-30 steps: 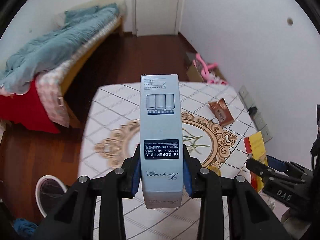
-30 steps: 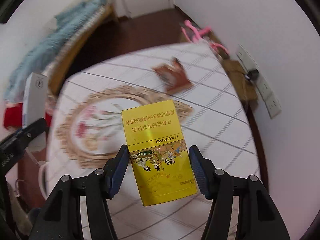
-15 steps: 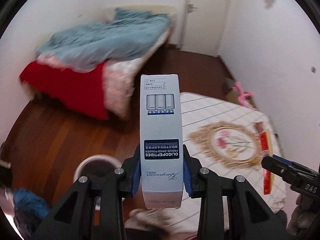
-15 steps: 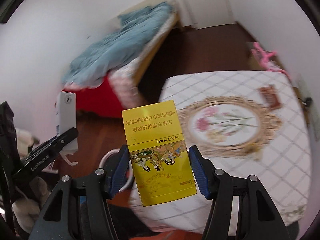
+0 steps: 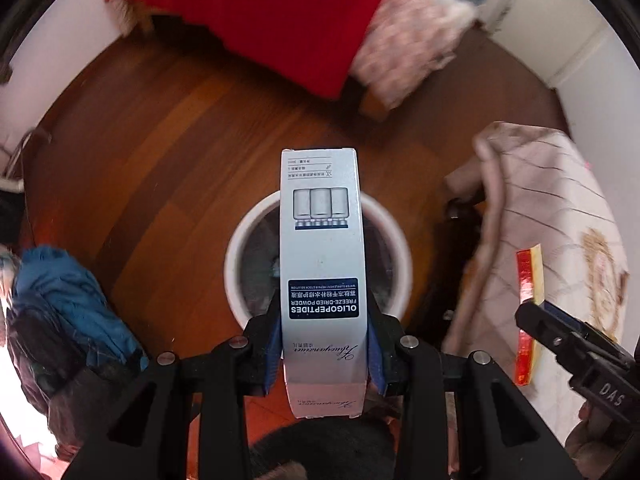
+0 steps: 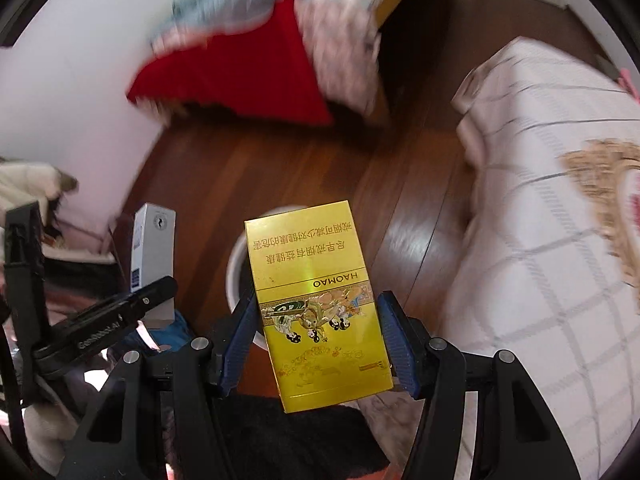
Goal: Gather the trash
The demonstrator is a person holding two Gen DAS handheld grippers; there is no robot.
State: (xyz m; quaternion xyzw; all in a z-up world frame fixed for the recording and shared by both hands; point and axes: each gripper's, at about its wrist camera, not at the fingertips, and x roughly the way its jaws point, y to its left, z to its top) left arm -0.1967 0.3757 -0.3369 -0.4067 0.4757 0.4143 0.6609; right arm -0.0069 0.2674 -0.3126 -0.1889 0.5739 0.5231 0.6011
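My left gripper (image 5: 323, 344) is shut on a tall pale blue carton (image 5: 322, 264) marked OLIGOPEPTIDES, held upright directly above a round white trash bin (image 5: 236, 256) on the wood floor. My right gripper (image 6: 318, 340) is shut on a flat yellow HAOMAO box (image 6: 316, 300), also held over the bin (image 6: 236, 264), whose rim shows behind the box. The right gripper (image 5: 576, 356) with the yellow box edge-on (image 5: 528, 312) shows at the right of the left wrist view. The left gripper (image 6: 104, 324) with the blue carton (image 6: 154, 252) shows at the left of the right wrist view.
A table under a white checked cloth with a gold oval pattern (image 6: 560, 220) stands right of the bin. A bed with red and teal bedding (image 5: 288, 12) lies beyond. A blue cloth heap (image 5: 68, 308) lies on the floor left of the bin.
Both grippers have swung left and down away from the table, carrying their boxes. They now point at the floor, with the white bin centred beneath them.
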